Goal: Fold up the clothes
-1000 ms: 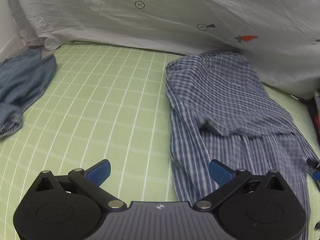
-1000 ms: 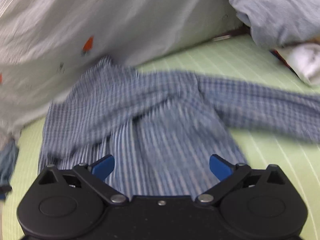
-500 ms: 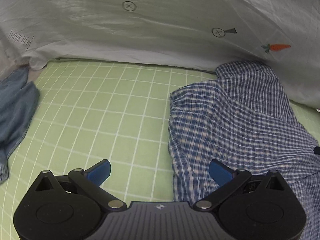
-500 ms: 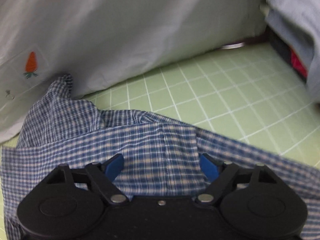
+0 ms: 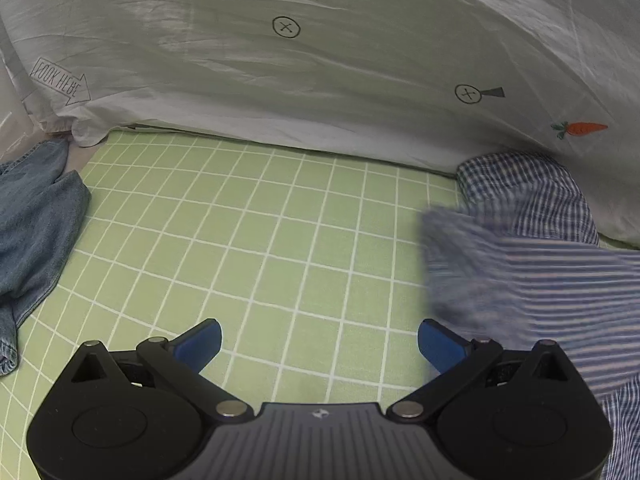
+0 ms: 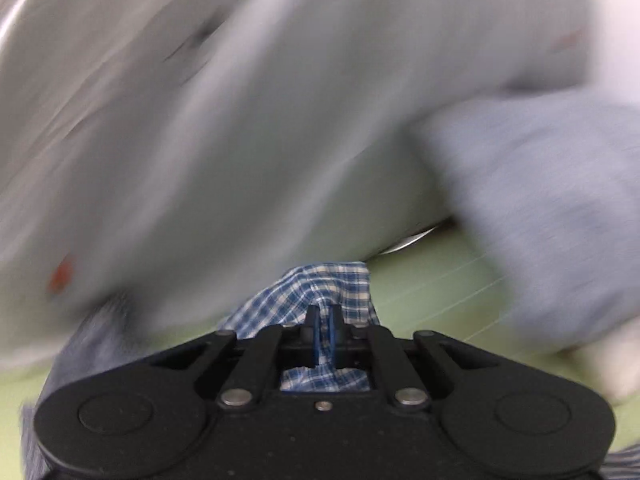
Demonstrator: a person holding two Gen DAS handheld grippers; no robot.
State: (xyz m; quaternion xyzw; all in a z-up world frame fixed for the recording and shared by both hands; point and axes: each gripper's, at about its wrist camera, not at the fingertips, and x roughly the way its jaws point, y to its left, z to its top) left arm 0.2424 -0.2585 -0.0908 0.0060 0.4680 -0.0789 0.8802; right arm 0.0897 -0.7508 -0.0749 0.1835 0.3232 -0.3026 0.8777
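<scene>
**Right gripper pinches the checked shirt; left gripper spread over bare sheet**

Nearest the right wrist camera, the right gripper (image 6: 324, 336) has its blue pads pressed together on a fold of the blue-and-white checked shirt (image 6: 320, 292), which bunches up between and just beyond them. Everything past that is heavily smeared by motion: a strip of the green grid sheet (image 6: 432, 280), a pale blue-grey garment (image 6: 560, 208) to the right, and the white sheet (image 6: 240, 120) rising behind.

In the left wrist view, the left gripper (image 5: 319, 342) is spread wide with nothing between its fingers, poised over bare green grid sheet (image 5: 260, 240). The checked shirt (image 5: 532, 264) lies at the right, its near part blurred, its far end touching the white sheet (image 5: 320, 80). A blue denim garment (image 5: 36, 232) lies at the left edge, well apart from the shirt. The white sheet, printed with a carrot (image 5: 580, 129), closes the far side.
</scene>
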